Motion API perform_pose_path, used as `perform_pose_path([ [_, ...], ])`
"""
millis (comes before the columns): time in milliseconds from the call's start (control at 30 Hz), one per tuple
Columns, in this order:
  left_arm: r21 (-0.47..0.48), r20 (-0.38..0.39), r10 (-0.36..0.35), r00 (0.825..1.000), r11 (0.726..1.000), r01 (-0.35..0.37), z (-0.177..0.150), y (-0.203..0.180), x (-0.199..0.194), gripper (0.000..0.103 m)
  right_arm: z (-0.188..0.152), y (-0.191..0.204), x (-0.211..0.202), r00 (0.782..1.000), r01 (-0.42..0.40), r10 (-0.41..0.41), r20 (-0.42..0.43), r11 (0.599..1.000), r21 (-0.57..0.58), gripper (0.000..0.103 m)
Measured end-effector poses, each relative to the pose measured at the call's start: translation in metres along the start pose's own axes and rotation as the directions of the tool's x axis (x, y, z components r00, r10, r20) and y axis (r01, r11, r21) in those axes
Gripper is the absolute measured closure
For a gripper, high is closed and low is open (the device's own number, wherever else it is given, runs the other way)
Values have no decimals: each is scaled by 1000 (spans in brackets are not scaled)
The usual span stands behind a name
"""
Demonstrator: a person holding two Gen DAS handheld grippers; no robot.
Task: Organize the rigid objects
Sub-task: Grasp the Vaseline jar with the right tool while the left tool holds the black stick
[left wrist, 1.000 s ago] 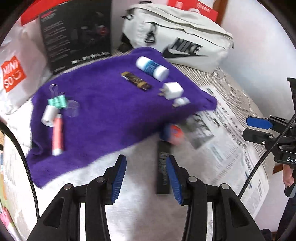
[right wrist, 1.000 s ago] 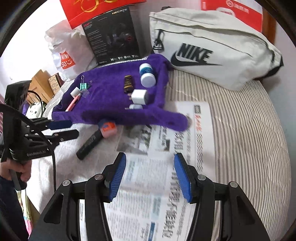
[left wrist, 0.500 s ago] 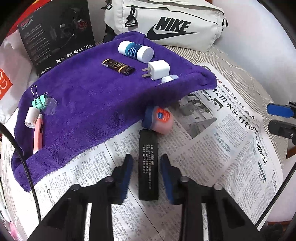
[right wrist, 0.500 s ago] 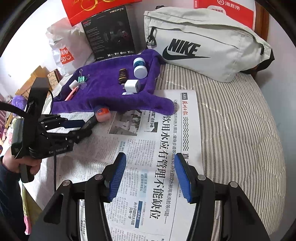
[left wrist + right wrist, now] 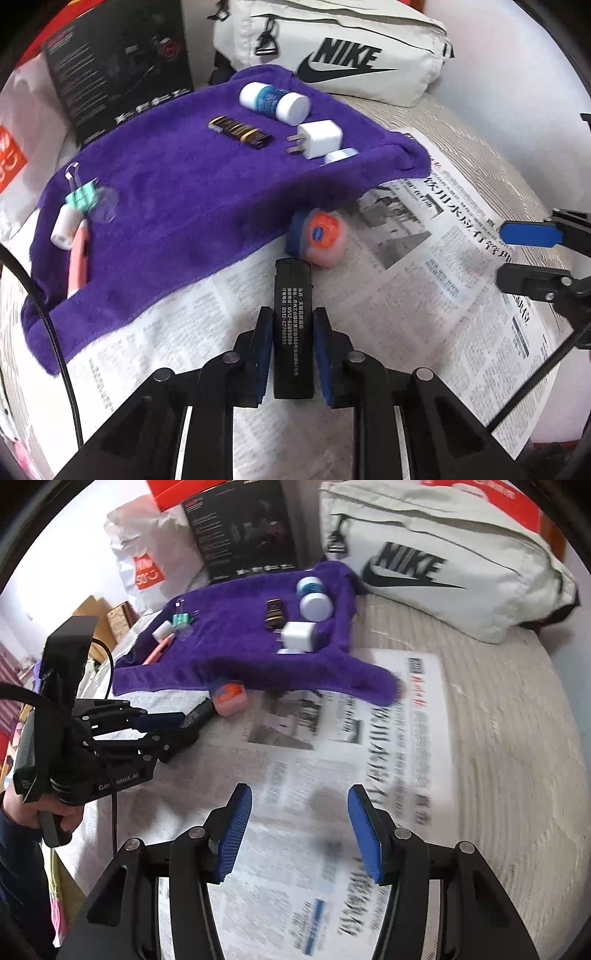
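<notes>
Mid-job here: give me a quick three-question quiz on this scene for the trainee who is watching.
1. True or false: the left gripper has its jaws shut on the black bar.
2. What lies directly under the right gripper? A) purple towel B) newspaper C) white bag
3. Name the round orange-and-blue item just beyond the black bar's far end.

Key: 1 true. 2 B, the newspaper. 3 the small jar, which lies at the edge of the purple towel.

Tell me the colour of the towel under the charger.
Purple towel; the left wrist view shows it best.
</notes>
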State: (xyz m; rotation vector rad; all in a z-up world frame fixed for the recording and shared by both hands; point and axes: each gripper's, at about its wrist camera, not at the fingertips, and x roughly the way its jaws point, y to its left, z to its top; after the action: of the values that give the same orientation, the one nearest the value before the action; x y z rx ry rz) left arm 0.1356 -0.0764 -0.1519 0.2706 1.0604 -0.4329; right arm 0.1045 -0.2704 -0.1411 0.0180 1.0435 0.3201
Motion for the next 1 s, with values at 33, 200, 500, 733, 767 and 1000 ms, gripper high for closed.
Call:
perform_pose_path([
  [33,-10,-5,11,1000,1000,-11,-4,6,-2,82,2,3,4,1000,-11,11,-9,1000,-9,49],
  [200,-94,-7,38,999,995,-38,-27,43,-15,82,17,27,27,1000,-20,18,-26,997,-81,49],
  [500,-170,11,45,999,985,-43,-48,78,-24,82,49,55,61,1000,3,-6,-18,979,-203,49],
  [733,-164,22,44,999,986,-40,-46,76,-22,82,60,66,84,999,16,-24,-28,968,-250,49],
  [767,-169,26,39,999,985,-34,-47,77,-23,82,61,68,86,999,20,-26,-21,967,-254,49],
  [1000,-170,41,25,999,985,-18,-51,78,-25,82,66,76,93,1000,28,-28,6,956,-293,63],
])
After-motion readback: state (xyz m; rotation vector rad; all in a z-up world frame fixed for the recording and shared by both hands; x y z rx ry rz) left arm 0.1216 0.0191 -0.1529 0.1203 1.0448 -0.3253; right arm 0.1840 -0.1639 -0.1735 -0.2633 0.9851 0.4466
